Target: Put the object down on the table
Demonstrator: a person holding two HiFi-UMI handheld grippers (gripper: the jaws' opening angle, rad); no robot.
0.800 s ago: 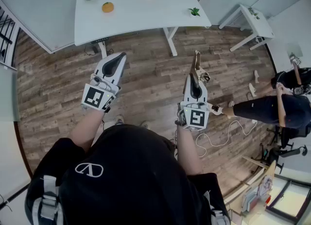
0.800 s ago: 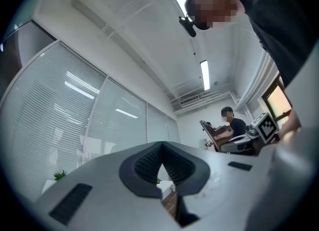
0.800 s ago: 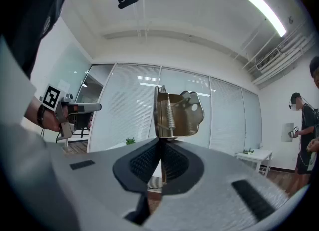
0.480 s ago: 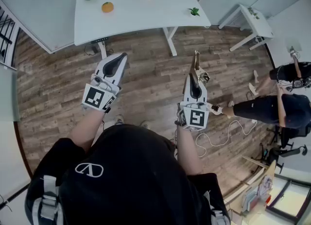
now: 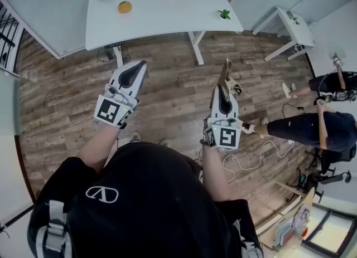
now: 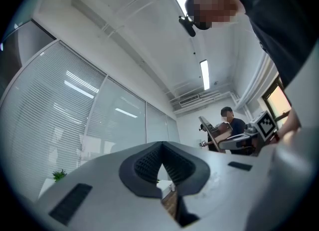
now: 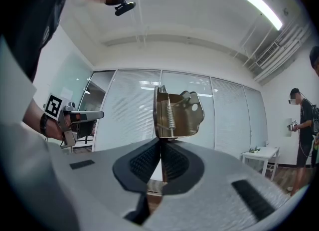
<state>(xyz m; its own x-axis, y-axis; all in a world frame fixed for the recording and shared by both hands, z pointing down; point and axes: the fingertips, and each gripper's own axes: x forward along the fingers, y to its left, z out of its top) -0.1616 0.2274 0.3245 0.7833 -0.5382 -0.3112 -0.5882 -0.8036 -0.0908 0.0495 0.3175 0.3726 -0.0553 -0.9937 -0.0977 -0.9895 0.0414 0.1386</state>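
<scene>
So the right tool (image 7: 160,144) is clenched on the bottom edge of a brass spring clip (image 7: 177,111), which pokes out past the tips. The left tool (image 6: 162,147) is pinched closed on nothing. The white worktop (image 5: 162,17) sits well off on the far side. I'd walk right up, lower the clip onto a bare patch, and only then let go.

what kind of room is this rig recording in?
Probably an office or lab room: glass partitions with blinds, a white table on a wood-plank floor, and a ceiling strip light.
</scene>
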